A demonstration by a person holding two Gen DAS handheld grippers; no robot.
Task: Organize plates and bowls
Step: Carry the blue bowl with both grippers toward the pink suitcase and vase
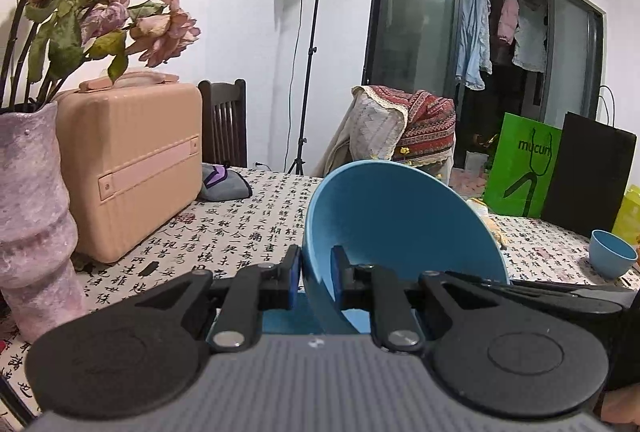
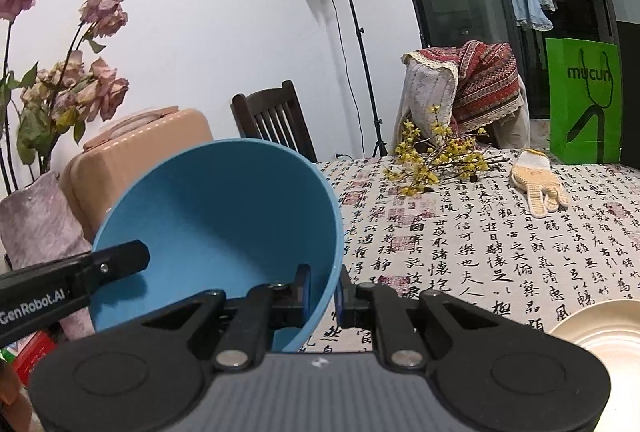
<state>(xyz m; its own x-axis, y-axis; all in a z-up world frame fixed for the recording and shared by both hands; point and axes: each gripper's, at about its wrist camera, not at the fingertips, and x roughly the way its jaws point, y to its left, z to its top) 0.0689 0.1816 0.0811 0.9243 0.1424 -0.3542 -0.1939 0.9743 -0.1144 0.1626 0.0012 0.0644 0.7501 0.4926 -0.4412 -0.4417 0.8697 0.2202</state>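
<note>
Calligraphy-print tabletop [image 2: 500, 240] under a white wall, pink case at ten o'clock. Large blue bowl [image 1: 392, 224] carried tilted above it, pinched at opposite rim edges: left gripper [image 1: 315, 274] clamped narrow on the wall at six o'clock, right gripper [image 2: 323, 290] likewise clamped on the far rim. Small blue cup [image 1: 612, 252] at three o'clock, cream plate [image 2: 600, 332] at four. Best kept level, both grips moving together without twisting, then lowered gently onto its stacking spot.

"mucun" on green bag [image 2: 584, 96]; "GenRobot.AI" on left gripper [image 2: 116, 264]
</note>
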